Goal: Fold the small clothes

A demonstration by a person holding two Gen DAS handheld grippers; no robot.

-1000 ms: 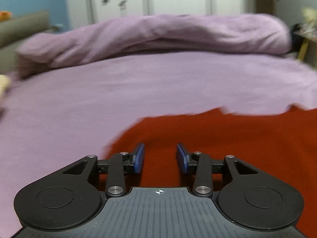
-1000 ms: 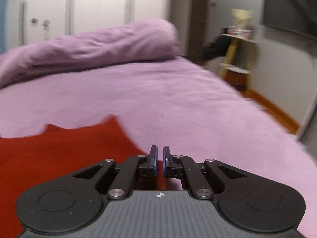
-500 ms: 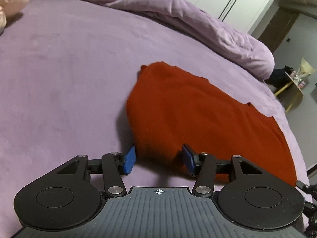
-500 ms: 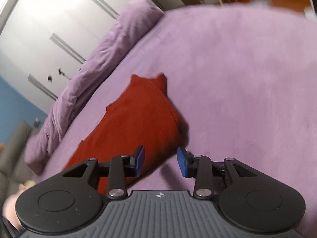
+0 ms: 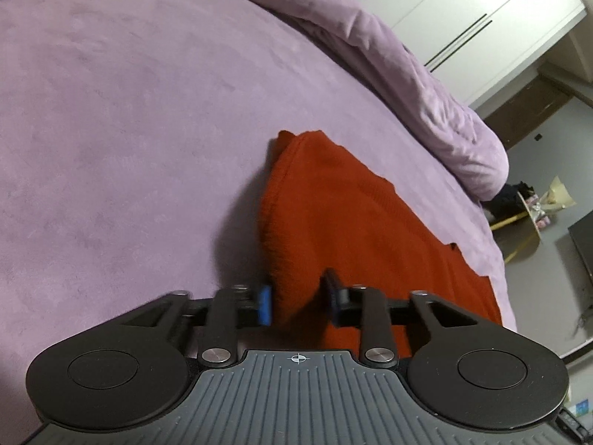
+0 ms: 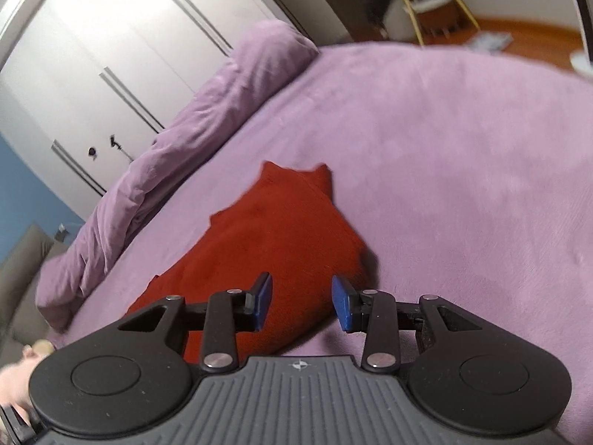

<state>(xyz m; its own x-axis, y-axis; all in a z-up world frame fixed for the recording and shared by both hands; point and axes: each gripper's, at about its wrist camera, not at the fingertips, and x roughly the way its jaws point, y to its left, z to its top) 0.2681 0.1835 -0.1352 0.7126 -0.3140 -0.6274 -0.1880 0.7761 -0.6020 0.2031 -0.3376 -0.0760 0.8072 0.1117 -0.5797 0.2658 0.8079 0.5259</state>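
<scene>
A red garment (image 5: 333, 215) lies folded on the purple bed (image 5: 111, 129). My left gripper (image 5: 298, 300) sits at the garment's near left edge. Its jaws are closing, and a bunched fold of red cloth fills the gap between the blue pads (image 5: 265, 304), which press on it. In the right wrist view the same garment (image 6: 267, 230) stretches away to the left. My right gripper (image 6: 302, 300) hovers open over the garment's near right corner. Red cloth shows in the gap between its blue pads (image 6: 343, 306), but neither pad touches it.
A rolled purple duvet (image 5: 407, 70) runs along the bed's far side before white wardrobe doors (image 6: 122, 55). A yellow-legged stand (image 5: 533, 215) and the wooden floor (image 6: 526, 37) lie beyond the bed. A pale doll (image 6: 18, 374) rests at the bed's left end.
Both grippers swung round to the garment's two ends and rolled. The left jaws narrowed onto a fold of red cloth. The right jaws, shut a second ago, opened.
</scene>
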